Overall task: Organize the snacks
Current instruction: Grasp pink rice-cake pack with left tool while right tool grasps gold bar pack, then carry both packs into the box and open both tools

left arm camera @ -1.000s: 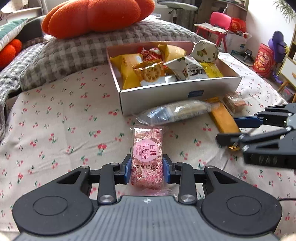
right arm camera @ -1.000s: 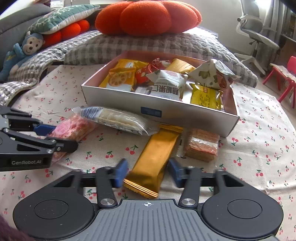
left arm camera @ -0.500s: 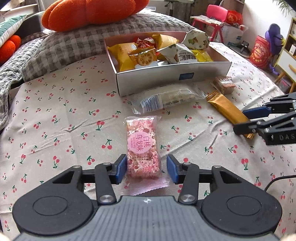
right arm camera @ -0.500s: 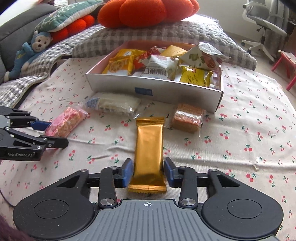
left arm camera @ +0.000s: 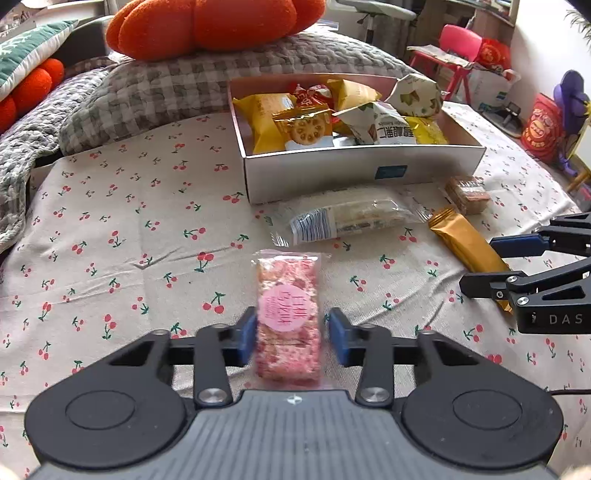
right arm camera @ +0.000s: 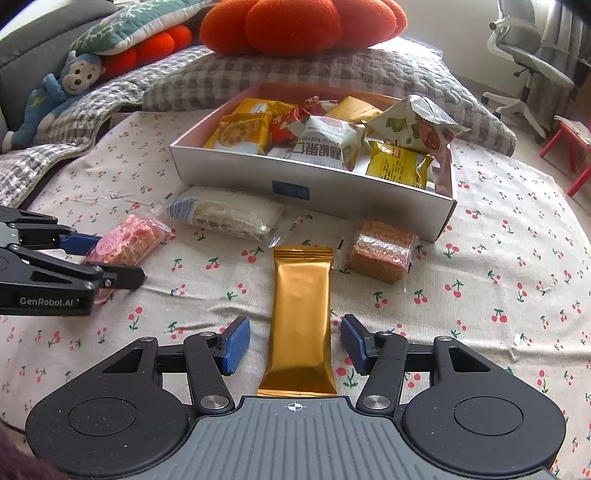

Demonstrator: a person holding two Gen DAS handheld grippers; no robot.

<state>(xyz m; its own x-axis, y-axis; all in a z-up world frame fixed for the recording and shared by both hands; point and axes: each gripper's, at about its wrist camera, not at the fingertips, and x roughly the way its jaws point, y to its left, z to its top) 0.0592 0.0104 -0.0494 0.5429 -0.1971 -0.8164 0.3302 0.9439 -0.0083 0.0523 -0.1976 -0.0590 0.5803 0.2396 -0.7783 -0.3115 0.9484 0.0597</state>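
A pink rice-crisp bar [left arm camera: 288, 295] lies on the cherry-print sheet between the fingers of my left gripper [left arm camera: 293, 339]. Its jaws are closing: the left pad touches the wrapper and a thin gap shows at the right pad. A gold-wrapped bar [right arm camera: 301, 306] lies lengthwise between the fingers of my right gripper [right arm camera: 295, 345], whose jaws are closing with gaps on both sides. Behind both stands an open white box [left arm camera: 332, 173] filled with several snack packets. Each gripper shows in the other's view: left gripper [right arm camera: 114, 258], right gripper [left arm camera: 480, 266].
A clear-wrapped long snack [right arm camera: 225, 212] and a square brown snack [right arm camera: 380, 251] lie in front of the box. A grey checked quilt [left arm camera: 166, 88] with orange cushions [right arm camera: 295, 26] rises behind it. A red chair [left arm camera: 461, 44] and an office chair [right arm camera: 532, 55] stand beyond the bed.
Both grippers drew back from the box. The left jaws let go of the pink bar, widened, then narrowed around it. The gold bar went from tilted to straight between the right fingers, which now stand wider.
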